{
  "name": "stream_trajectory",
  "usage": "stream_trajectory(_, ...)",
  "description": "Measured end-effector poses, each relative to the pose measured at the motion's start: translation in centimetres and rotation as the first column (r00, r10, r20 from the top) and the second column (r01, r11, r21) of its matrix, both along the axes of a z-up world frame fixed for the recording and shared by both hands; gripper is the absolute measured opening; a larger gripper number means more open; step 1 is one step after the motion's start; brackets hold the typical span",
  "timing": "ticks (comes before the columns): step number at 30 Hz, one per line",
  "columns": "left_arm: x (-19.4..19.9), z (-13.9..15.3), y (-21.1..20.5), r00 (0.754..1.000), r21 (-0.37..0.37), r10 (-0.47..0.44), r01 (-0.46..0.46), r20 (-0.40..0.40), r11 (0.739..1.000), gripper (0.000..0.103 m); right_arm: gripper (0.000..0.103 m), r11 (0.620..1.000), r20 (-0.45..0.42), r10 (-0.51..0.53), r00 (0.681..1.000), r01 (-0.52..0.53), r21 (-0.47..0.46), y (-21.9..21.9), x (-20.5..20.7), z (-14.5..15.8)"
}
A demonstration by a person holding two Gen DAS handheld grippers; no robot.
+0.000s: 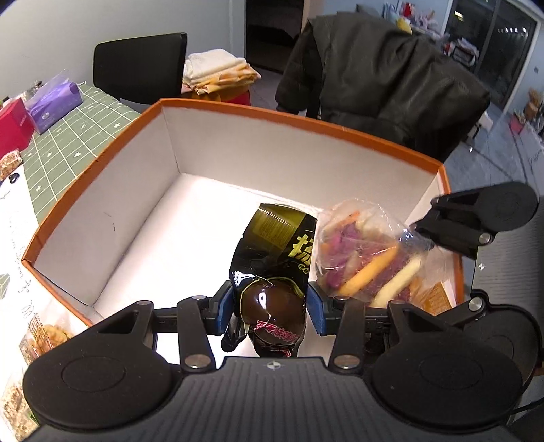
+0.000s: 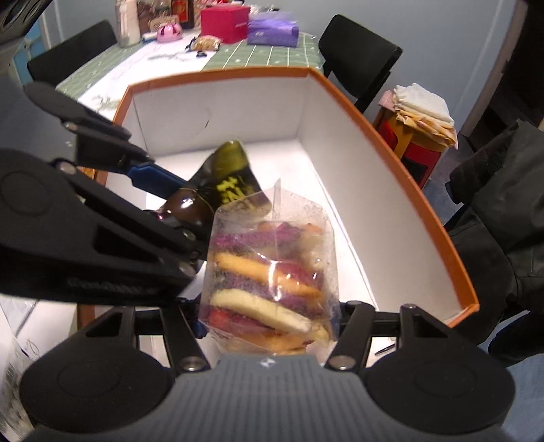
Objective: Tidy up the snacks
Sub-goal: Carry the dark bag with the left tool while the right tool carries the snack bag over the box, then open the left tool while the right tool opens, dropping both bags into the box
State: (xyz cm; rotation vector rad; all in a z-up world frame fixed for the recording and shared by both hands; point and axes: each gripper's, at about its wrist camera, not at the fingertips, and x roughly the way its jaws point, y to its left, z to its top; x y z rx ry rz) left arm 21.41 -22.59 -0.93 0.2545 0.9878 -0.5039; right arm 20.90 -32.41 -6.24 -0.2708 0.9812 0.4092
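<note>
Snack packets are held over the open orange box (image 1: pixel 272 112), one in each gripper. A glossy black packet (image 1: pixel 272 258) with yellow and red print is clamped between the blue pads of the left gripper (image 1: pixel 270 306), its upper end tilted toward the box's far wall. Just beside it, toward the box's right wall, a clear bag (image 2: pixel 268 275) of purple, orange and pale vegetable sticks is pinched by the right gripper (image 2: pixel 268 323); the jaws of that gripper are seen closed on the bag's lower part, with the bag standing up between the fingers. Whether the two packets touch cannot be told. The white floor of the box (image 1: pixel 163 244) is seen beneath both packets, and whether either packet rests on it cannot be told. The box is set on a table covered by a green gridded cloth (image 1: pixel 85 115). Toward the table's far edge a red box (image 2: pixel 224 23) and a purple tissue pack (image 2: pixel 272 30) are placed side by side. Black chairs (image 2: pixel 357 54) are stood around the table, and a dark jacket (image 1: pixel 384 74) is draped over one chair beyond the box's far wall
</note>
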Motion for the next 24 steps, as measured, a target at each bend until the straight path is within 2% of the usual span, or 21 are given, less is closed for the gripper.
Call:
stream_trajectory(6, 0.3, -0.6, -0.1, 1.000, 0.020, 0.002, -0.002, -0.024, 1.000, 0.051, 0.059, 1.000, -0.007, 0.011, 1.000, -0.011, -0.027, 0.3, 0.3, -0.5)
stream_trajectory(12, 0.3, -0.5, -0.2, 1.000, 0.031, 0.016, -0.015, -0.017, 0.999, 0.058, 0.060, 0.999, 0.001, 0.014, 1.000, -0.014, -0.040, 0.6, 0.4, -0.5)
stream_trajectory(17, 0.4, 0.3, 0.5, 0.999, -0.027, 0.037, -0.037, -0.016, 0.999, 0.063, 0.074, 1.000, 0.026, -0.009, 1.000, 0.010, -0.029, 0.4, 0.0, 0.0)
stream_trajectory(24, 0.0, 1.5, 1.0, 0.998, -0.038, 0.067, -0.066, 0.013, 0.997, 0.064, 0.074, 0.999, 0.058, -0.033, 0.998, 0.034, -0.009, -0.3, -0.5, 1.0)
